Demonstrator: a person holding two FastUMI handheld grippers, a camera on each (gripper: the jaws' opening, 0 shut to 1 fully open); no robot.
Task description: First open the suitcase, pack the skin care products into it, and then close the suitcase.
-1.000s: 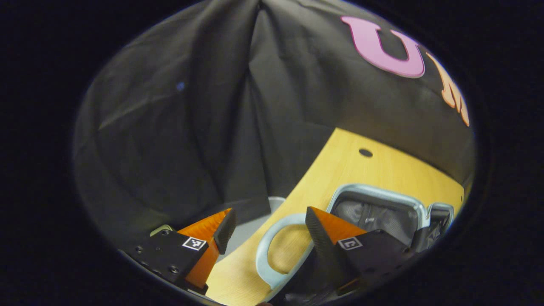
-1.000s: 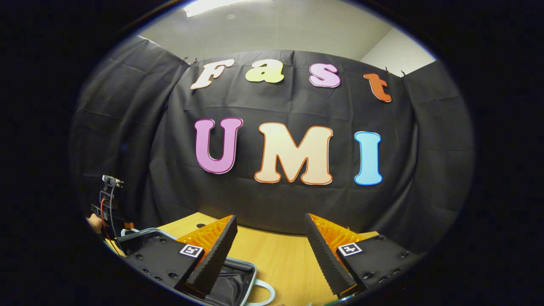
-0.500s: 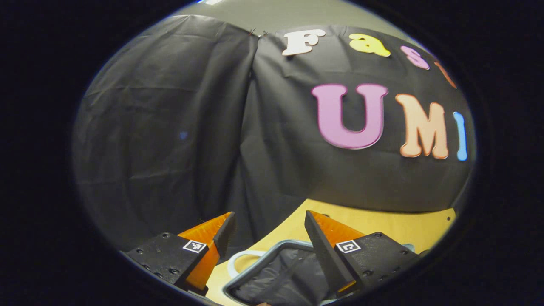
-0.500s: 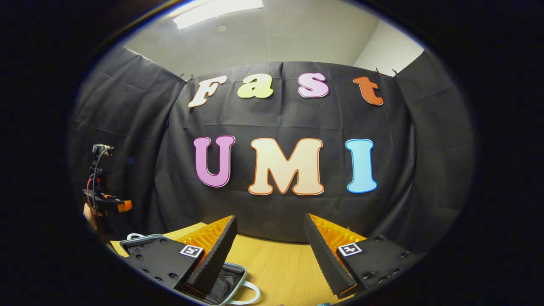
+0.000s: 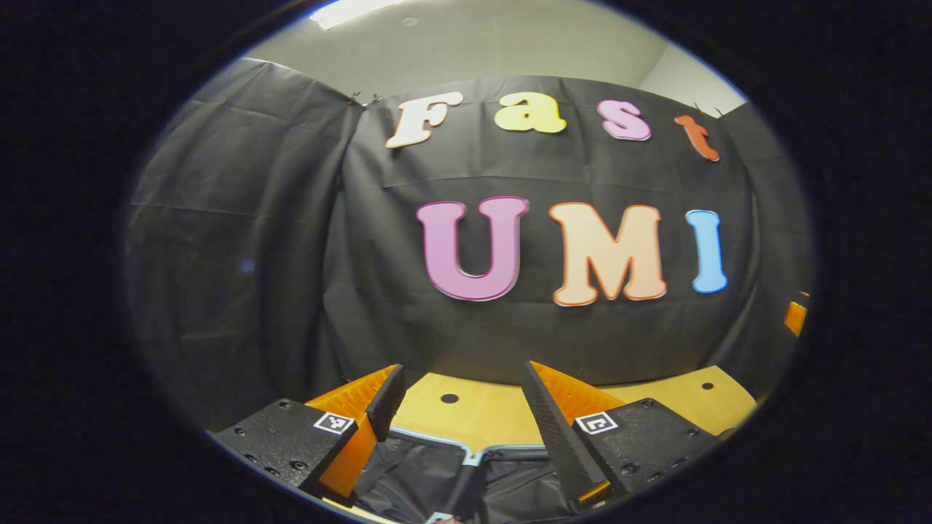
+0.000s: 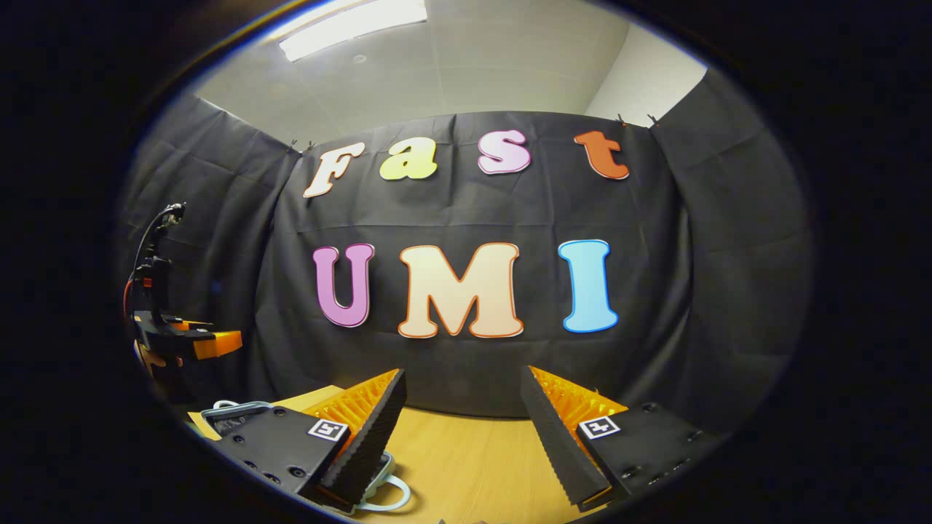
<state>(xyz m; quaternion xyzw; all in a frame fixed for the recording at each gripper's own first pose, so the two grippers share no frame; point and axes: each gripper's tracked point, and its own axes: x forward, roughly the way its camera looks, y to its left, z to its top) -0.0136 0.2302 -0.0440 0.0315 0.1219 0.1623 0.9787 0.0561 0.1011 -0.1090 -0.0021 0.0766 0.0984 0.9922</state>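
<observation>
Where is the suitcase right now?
In the left gripper view the suitcase lies open on the wooden table, low in the middle, just beyond the open left tool.

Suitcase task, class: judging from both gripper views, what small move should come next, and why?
Probably tilt the left gripper down toward the suitcase. Both grippers are open and hold nothing, and each looks mostly at the booth wall. The suitcase's dark lining and pale rim lie just beneath the left gripper on the wooden table.
</observation>
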